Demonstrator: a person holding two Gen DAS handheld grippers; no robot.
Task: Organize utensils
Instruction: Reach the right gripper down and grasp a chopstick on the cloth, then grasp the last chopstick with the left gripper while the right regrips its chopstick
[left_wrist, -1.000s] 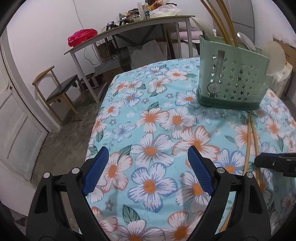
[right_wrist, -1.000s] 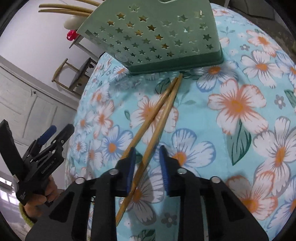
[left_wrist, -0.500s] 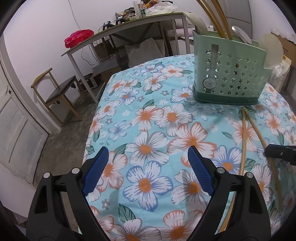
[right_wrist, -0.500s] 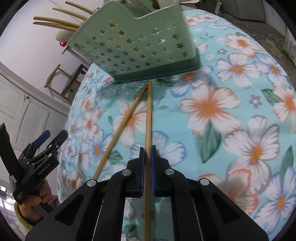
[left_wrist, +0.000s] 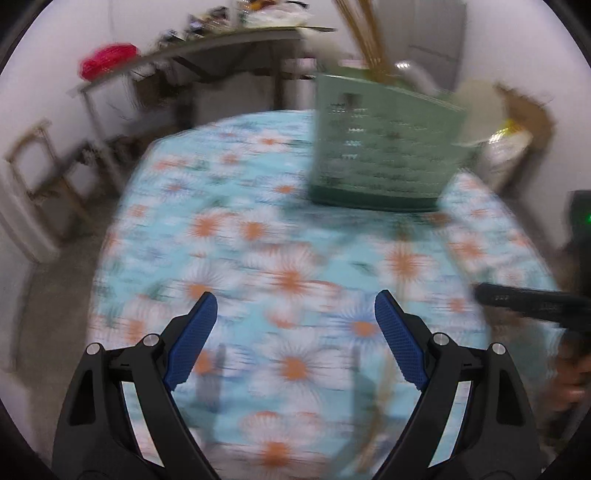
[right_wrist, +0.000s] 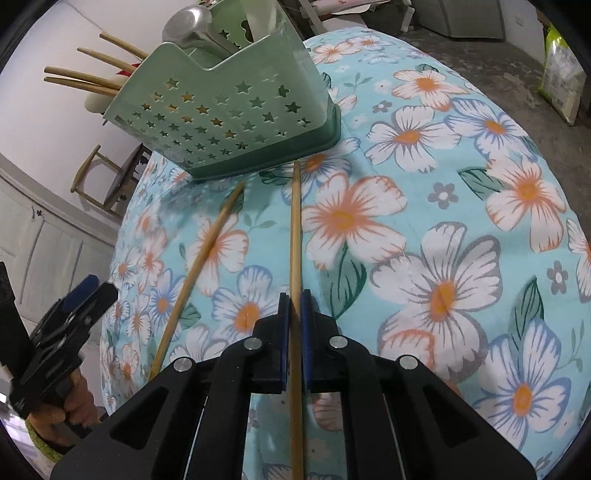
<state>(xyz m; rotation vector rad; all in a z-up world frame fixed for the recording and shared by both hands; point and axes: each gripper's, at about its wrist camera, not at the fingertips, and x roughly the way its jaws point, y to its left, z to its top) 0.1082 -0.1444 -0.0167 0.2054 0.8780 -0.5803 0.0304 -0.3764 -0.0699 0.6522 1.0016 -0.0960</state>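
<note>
Our right gripper (right_wrist: 291, 306) now has its fingers clamped on one chopstick (right_wrist: 295, 236), which a second ago lay crossed against its twin with the fingers only straddling the pair. The held stick runs straight ahead from the fingers, its far tip just short of the base of the green utensil caddy (right_wrist: 225, 122), and it has parted from the other chopstick (right_wrist: 201, 266), which lies loose on the floral tabletop (right_wrist: 461, 206) to the left. Our left gripper (left_wrist: 295, 317) hangs over the cloth with its fingers wide apart and empty; its view has gone blurred, so we judge it is swinging, where before it sat steady. The caddy already holds several chopsticks and a metal ladle. We reckon one stick is secured for lifting into the caddy, while the second remains to be collected.
</note>
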